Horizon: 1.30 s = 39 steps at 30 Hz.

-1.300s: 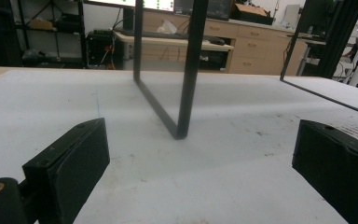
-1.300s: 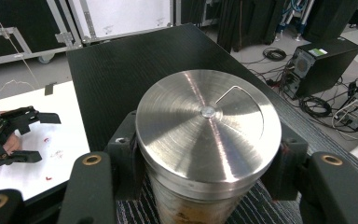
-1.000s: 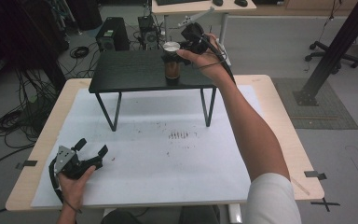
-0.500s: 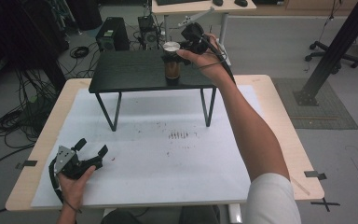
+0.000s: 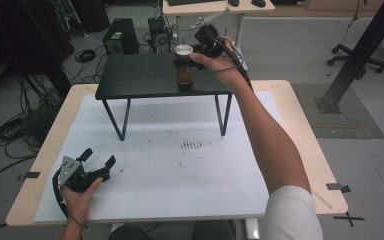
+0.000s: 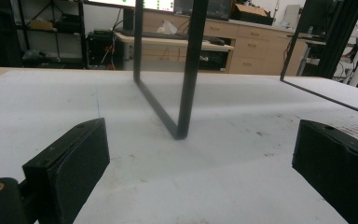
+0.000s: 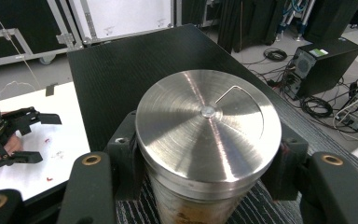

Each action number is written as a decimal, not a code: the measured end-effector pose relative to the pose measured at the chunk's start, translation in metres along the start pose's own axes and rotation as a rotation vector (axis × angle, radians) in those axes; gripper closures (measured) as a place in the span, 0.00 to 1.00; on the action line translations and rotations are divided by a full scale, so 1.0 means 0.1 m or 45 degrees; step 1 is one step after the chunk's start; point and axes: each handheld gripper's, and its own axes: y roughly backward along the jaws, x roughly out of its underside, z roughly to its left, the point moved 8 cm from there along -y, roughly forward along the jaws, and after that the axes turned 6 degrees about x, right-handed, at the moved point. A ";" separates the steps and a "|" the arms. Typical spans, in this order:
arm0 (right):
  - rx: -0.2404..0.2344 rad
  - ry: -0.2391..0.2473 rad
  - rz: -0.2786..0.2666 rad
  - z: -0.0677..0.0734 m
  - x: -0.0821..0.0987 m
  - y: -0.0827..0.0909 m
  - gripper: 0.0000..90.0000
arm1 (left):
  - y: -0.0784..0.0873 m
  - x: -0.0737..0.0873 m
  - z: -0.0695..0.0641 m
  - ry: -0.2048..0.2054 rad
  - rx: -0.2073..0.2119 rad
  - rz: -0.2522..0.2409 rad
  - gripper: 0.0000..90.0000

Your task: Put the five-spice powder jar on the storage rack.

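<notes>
high view: the right gripper (image 5: pixel 192 56) is clamped on a steel-lidded jar (image 5: pixel 184 67) that stands on the black raised shelf (image 5: pixel 145 77), near its front edge toward the right end. the left gripper (image 5: pixel 87 170) rests low on the white table sheet (image 5: pixel 180 170), well apart, jaws spread and holding nothing. the risk i'd judge from here: the jar stands close to the shelf's edge, so a sideways tug with the grip this high could tip it off.

left gripper view: its two black pads (image 6: pixel 70 161) stand wide apart over the bare sheet, with a shelf leg (image 6: pixel 186 70) ahead. this view shows the gap as truly empty.

right gripper view: the lid (image 7: pixel 208 128) has a thin wire bail lying flat, and the pads press just under the lid rim. if the lid is loose, a lift could slip. brown contents show below the lid.
</notes>
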 end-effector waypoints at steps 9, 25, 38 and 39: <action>0.007 -0.001 -0.004 0.01 0.00 0.03 0.37 | 0.00 0.00 0.00 -0.002 -0.001 0.002 0.05; 0.039 -0.014 -0.003 0.00 0.07 0.14 0.27 | 0.00 0.00 0.00 -0.002 -0.005 0.003 0.05; 0.054 -0.021 -0.006 0.02 0.11 0.29 0.24 | 0.00 0.00 0.00 -0.002 -0.005 0.004 0.05; 0.056 -0.021 -0.008 0.03 0.11 0.30 0.23 | 0.00 0.00 0.00 -0.002 -0.005 0.004 0.05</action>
